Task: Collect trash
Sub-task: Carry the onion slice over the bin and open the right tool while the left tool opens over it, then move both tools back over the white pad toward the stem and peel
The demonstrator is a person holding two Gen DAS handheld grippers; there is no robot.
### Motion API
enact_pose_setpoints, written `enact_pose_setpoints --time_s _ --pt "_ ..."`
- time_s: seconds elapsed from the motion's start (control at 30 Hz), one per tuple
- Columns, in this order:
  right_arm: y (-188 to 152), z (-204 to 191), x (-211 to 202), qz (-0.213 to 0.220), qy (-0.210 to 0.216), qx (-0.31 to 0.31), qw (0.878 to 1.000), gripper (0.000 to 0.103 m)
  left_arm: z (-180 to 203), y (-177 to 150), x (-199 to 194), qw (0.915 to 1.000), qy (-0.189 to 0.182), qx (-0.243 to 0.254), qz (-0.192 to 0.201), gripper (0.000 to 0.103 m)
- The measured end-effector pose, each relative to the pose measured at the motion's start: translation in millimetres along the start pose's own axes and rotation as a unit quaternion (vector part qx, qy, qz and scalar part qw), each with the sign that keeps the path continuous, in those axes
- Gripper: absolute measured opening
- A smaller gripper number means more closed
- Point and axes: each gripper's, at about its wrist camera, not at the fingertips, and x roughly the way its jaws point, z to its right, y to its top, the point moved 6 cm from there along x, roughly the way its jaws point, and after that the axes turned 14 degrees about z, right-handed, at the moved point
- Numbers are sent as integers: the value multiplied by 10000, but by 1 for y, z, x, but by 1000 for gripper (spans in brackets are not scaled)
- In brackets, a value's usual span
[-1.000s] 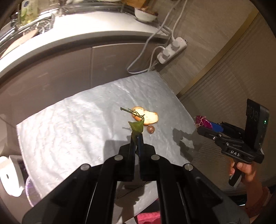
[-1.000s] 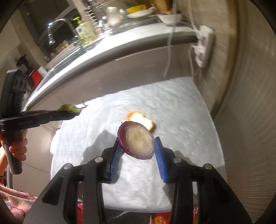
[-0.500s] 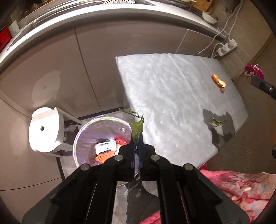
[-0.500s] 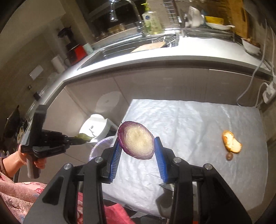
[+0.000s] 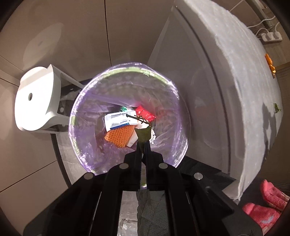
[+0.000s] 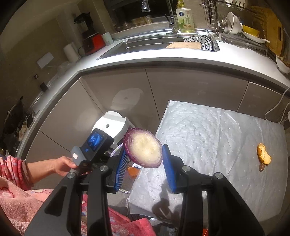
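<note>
We're in a home kitchen — there's the white worktop [image 6: 163,59] curving round, a steel sink [image 6: 154,44] sunk into it with a tap [image 6: 169,10] over it and a bottle of dish soap [image 6: 184,17] beside. To the right, a dish rack [image 6: 235,23] stacked with bowls and plates. Glossy beige cabinet doors [image 6: 190,90] run beneath, and down on the floor — a bin [image 5: 126,94] lined with a purple bag, household rubbish inside.
</note>
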Motion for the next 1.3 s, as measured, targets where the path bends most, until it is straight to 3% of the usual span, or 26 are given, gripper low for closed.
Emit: enact_pose_setpoints --time_s 0.13,0.2,0.27,0.3,0.47,0.6,0.73,0.87,1.0,1.07,1.1,1.17,1.3 --pt "-7 -3 -3 -78 -115 1 9999 39 0 -7 21 9996 32 61 -256 4" --pt "-9 -3 -3 -118 -151 6 9998 39 2 -8 23 9996 -33 92 -281 11" --pt "-11 -4 -3 -153 -164 -2 9997 39 5 -7 20 9997 -26 121 -225 45" --pt "-11 -5 -3 -172 -166 -12 9997 39 5 -6 18 9998 -28 121 -151 50" --pt "-13 -9 7 -263 -64 -91 9996 39 9 3 -10 9997 -158 83 149 51" --pt "-21 -19 31 -461 164 -198 9986 39 9 16 -74 9958 -148 57 898 52" --pt "-39 -39 71 -795 564 -312 9948 39 -1 19 -150 9870 -16 -193 1594 72" --pt "-63 -63 118 -1236 843 -578 9871 39 -10 15 -214 9746 210 -339 2204 82" --pt "-88 -83 158 -1603 971 -849 9786 39 -20 9 -246 9674 435 -434 2456 85" --pt "-98 -90 173 -1754 969 -986 9748 44 -25 6 -256 9648 531 -494 2528 85" --pt "-103 -92 179 -1851 986 -1017 9724 55 -29 5 -259 9637 549 -536 2556 85" --pt "-108 -91 184 -1874 924 -1074 9720 67 -34 3 -262 9627 583 -602 2572 85" --pt "-92 -77 170 -1631 868 -802 9795 73 -30 4 -265 9619 619 -562 2602 85"
